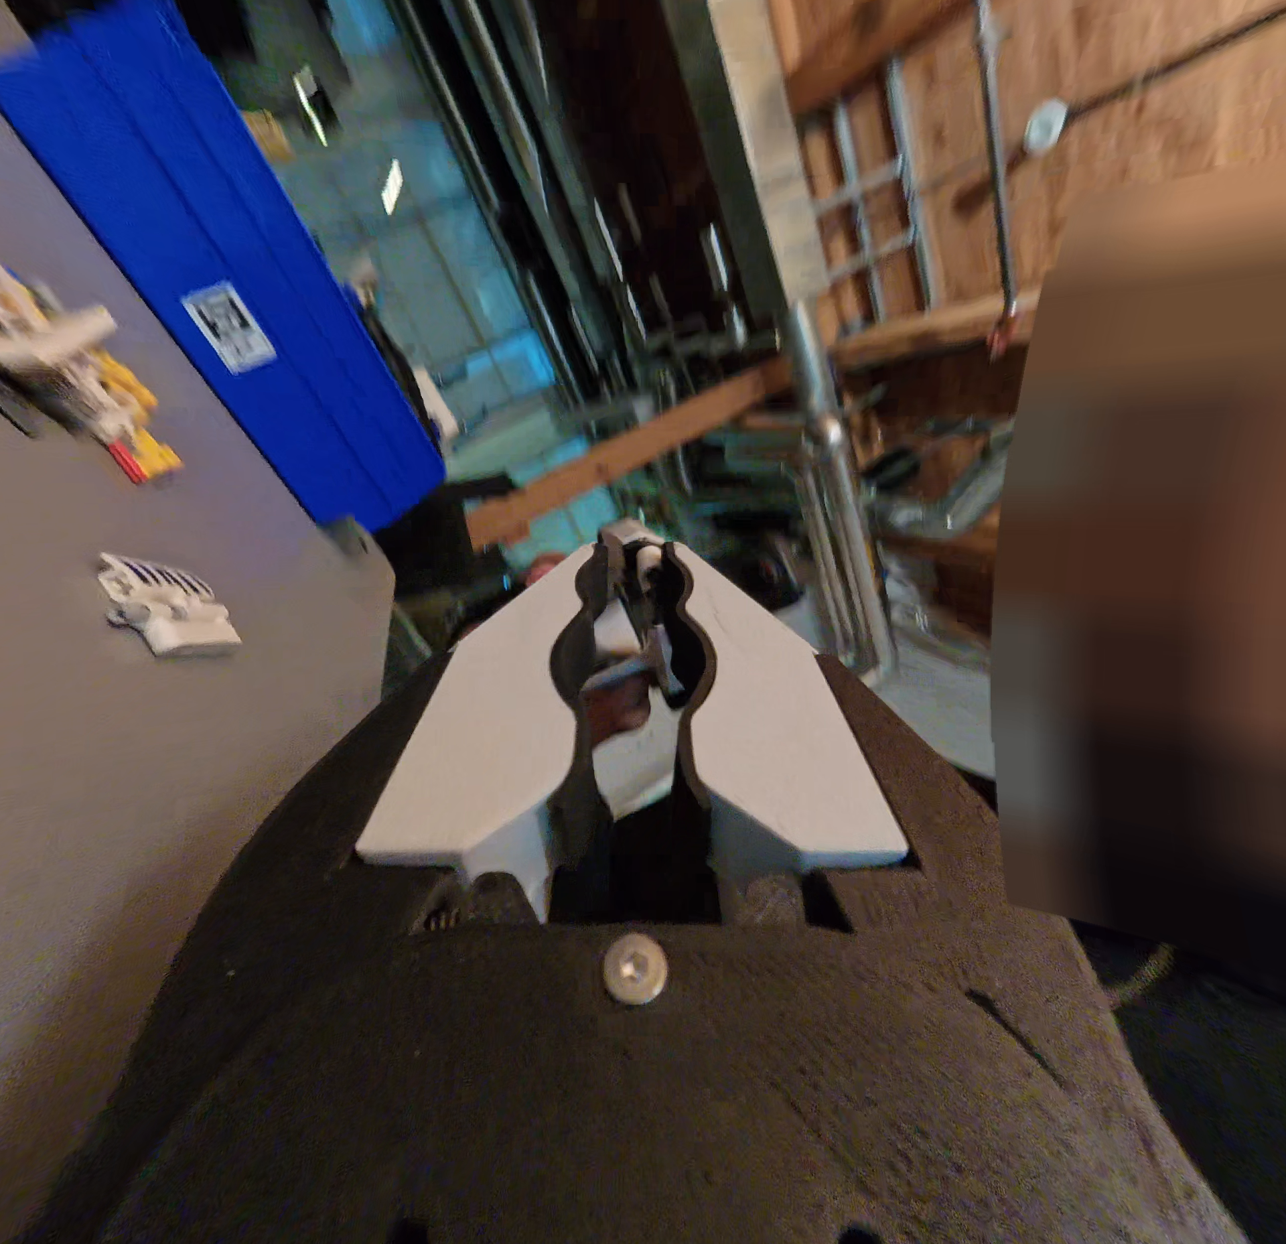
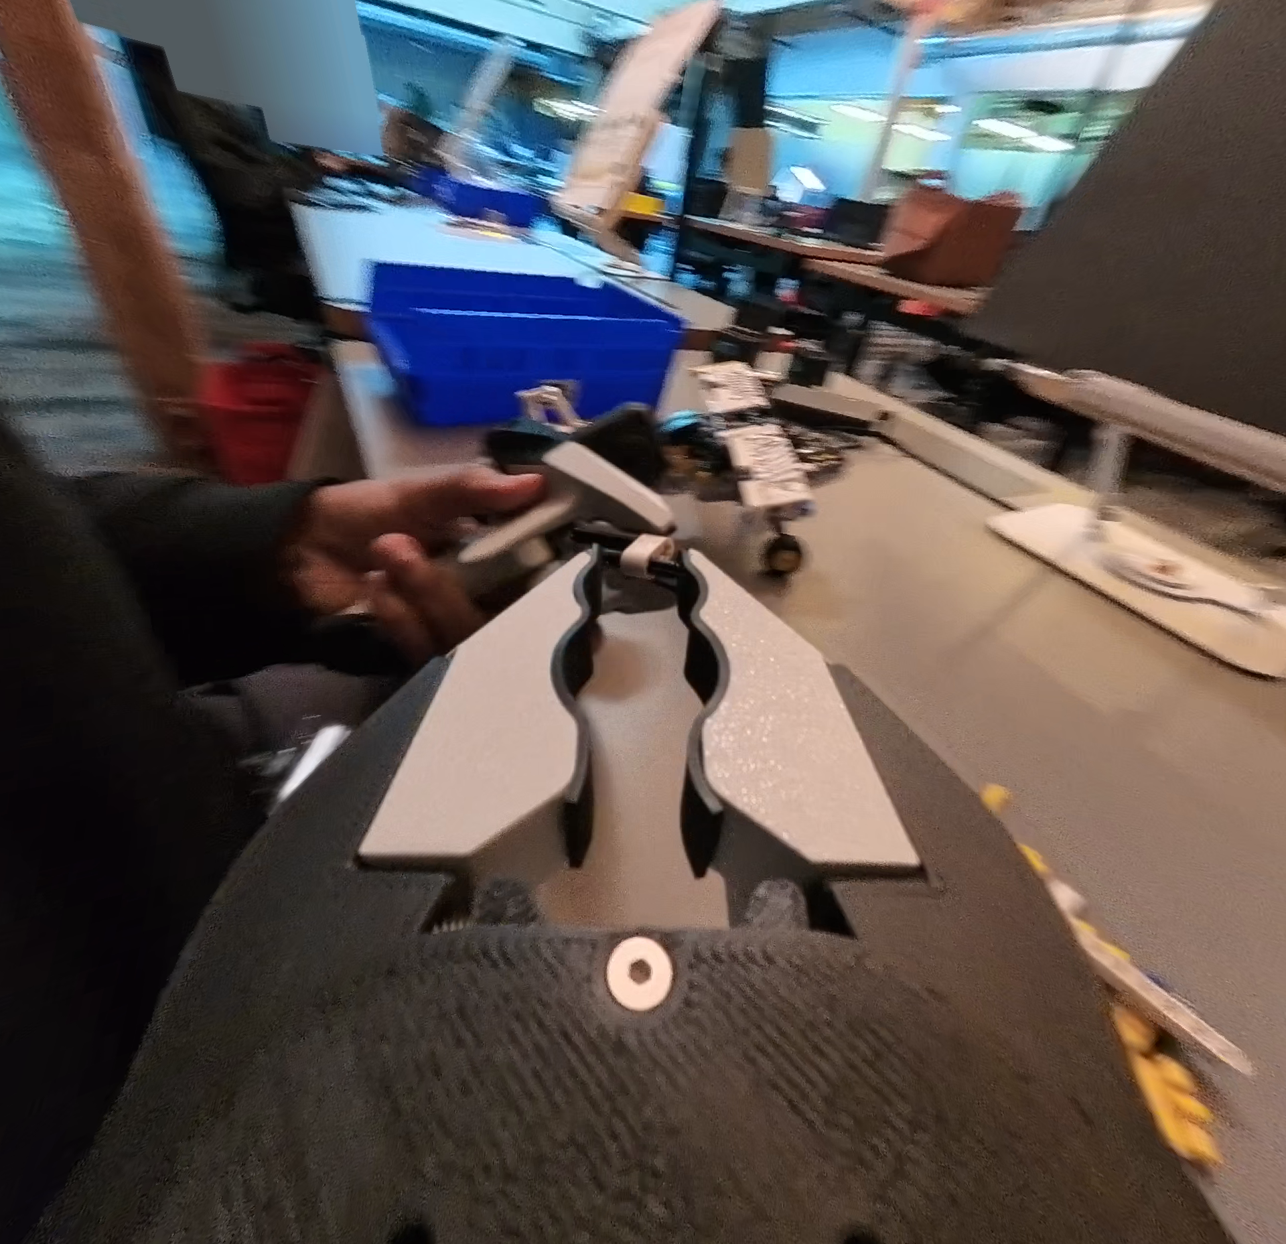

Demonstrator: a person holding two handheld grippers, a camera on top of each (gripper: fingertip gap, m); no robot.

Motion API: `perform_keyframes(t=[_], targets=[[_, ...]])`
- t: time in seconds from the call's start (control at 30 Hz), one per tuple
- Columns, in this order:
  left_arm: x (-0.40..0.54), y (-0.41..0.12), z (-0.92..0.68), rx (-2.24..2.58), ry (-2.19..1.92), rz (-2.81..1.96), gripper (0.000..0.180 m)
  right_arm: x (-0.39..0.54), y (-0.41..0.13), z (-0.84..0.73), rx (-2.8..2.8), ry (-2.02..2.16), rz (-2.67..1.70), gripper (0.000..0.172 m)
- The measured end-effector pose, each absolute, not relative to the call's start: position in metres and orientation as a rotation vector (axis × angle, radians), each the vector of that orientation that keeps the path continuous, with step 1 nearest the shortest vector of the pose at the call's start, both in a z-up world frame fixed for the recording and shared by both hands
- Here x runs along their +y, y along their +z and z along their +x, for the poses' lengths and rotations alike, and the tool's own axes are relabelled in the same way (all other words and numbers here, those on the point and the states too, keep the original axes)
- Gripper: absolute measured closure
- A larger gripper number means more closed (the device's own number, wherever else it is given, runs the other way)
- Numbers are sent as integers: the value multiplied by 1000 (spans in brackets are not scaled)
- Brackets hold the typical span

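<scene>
In the right wrist view, my right gripper (image 2: pixel 637 560) is shut on a short black axle that carries a white connector (image 2: pixel 651 551). The axle spans from one pad to the other. A person's hand (image 2: pixel 390 542) holds my left gripper (image 2: pixel 612 497) just above and left of it, with its tip right over the connector. In the left wrist view, my left gripper (image 1: pixel 633 563) stands slightly open around the same black and white piece (image 1: pixel 646 574). The piece lies against the right pad, and a sliver of space shows at the left pad.
A blue bin (image 1: pixel 209 236) stands on the grey table (image 1: pixel 174 758); it also shows in the right wrist view (image 2: pixel 522 354). White brick assemblies (image 1: pixel 167 612) (image 1: pixel 83 375) lie on the table. A long white model (image 2: pixel 765 459) and yellow pieces (image 2: pixel 1155 1064) lie to the right. Only a small space, under 4 cm, lies between the two pairs of fingers.
</scene>
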State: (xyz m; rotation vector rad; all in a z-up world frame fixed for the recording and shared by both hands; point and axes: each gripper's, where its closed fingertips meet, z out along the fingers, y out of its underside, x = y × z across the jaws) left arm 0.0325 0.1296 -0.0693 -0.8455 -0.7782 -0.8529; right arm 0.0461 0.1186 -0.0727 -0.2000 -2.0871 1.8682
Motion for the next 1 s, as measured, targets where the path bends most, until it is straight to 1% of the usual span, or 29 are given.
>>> perform_keyframes(t=[0.03, 0.07, 0.1, 0.23, 0.43, 0.47, 0.5, 0.53, 0.6, 0.77, 0.8, 0.87, 1.0], targets=[[133, -70, 40, -745, -881, -901, 167, 120, -72, 55, -2135, 1940, -166, 153], [136, -70, 46, -716, -899, -945, 171, 123, -70, 59, -2164, 1986, -159, 153], [138, -68, 53, -683, -915, -971, 180, 127, -68, 61, -2172, 2014, -157, 153], [146, -70, 76, -600, -974, -1087, 180, 139, -60, 69, -2193, 2072, -117, 153], [150, -68, 77, -602, -1034, -1006, 180, 139, -68, 78, -2285, 1940, -44, 153], [150, -70, 76, -618, -1036, -999, 176, 139, -69, 78, -2288, 1929, -40, 153], [150, -74, 71, -657, -1023, -996, 165, 139, -69, 80, -2294, 1926, -32, 153], [149, -78, 64, -700, -998, -985, 158, 139, -69, 81, -2304, 1923, -28, 153], [142, -80, 58, -716, -981, -962, 159, 139, -73, 81, -2323, 1895, -27, 153], [149, -75, 83, -602, -1022, -1078, 153, 138, -88, 80, -2379, 1739, -2, 153], [152, -75, 88, -583, -1025, -1100, 156, 137, -89, 81, -2384, 1719, 18, 153], [156, -80, 88, -593, -978, -1137, 176, 135, -86, 83, -2377, 1718, 40, 152], [156, -79, 88, -585, -1005, -1102, 175, 136, -86, 85, -2382, 1714, 64, 152]])
